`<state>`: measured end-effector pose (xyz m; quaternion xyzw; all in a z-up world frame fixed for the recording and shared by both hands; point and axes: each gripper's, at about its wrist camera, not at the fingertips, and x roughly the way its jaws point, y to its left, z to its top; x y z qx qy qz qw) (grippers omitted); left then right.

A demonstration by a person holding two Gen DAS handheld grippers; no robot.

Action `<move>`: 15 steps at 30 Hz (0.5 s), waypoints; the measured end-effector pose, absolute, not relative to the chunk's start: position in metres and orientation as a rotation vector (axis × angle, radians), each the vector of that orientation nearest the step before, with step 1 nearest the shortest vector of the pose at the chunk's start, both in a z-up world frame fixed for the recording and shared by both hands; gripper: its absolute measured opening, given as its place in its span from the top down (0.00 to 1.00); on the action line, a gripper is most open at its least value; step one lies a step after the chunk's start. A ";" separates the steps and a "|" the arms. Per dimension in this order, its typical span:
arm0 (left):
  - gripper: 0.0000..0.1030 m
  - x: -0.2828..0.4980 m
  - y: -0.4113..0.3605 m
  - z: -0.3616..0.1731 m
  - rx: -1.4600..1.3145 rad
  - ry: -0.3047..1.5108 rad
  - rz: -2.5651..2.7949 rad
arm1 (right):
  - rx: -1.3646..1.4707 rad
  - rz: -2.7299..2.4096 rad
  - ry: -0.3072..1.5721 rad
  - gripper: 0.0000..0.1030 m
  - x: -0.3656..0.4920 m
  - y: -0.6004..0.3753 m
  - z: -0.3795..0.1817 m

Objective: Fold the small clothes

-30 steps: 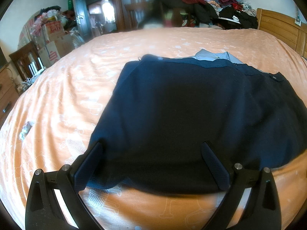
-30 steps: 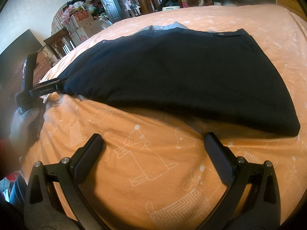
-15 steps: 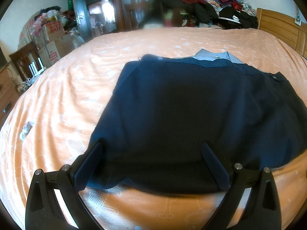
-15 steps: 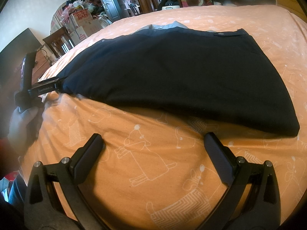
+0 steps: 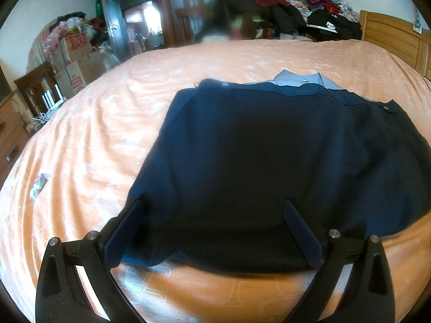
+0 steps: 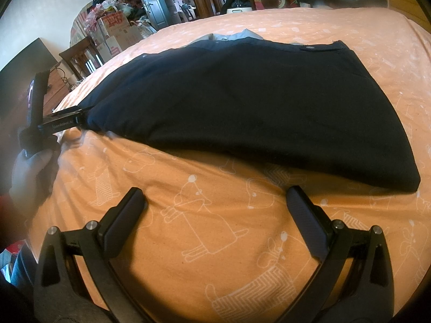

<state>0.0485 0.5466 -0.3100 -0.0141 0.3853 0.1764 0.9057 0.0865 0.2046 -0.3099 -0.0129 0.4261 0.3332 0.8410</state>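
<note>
Both grippers (image 5: 212,228) (image 6: 215,210) spread, low over garment (image 5: 269,161).

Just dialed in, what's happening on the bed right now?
A person holds a gripper in each hand over a dark navy garment spread flat on the orange bedsheet. The left gripper is open, straddling the garment's near edge. The right gripper is open over bare sheet, short of the cloth.

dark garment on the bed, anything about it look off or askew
The dark navy garment lies mostly flat, but a light blue-grey piece pokes out from under its far edge, so the layers aren't lined up.
</note>
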 end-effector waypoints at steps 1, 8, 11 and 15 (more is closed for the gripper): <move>0.00 0.050 0.543 -0.310 -0.029 0.796 0.364 | -0.027 0.705 0.900 0.00 0.086 0.204 -0.310; 0.00 0.049 0.544 -0.310 -0.029 0.797 0.364 | -0.027 0.705 0.900 0.00 0.087 0.205 -0.310; 0.00 0.050 0.542 -0.310 -0.028 0.797 0.365 | -0.027 0.705 0.900 0.00 0.086 0.204 -0.310; 0.00 0.047 0.546 -0.309 -0.024 0.798 0.366 | -0.027 0.704 0.900 0.00 0.087 0.205 -0.309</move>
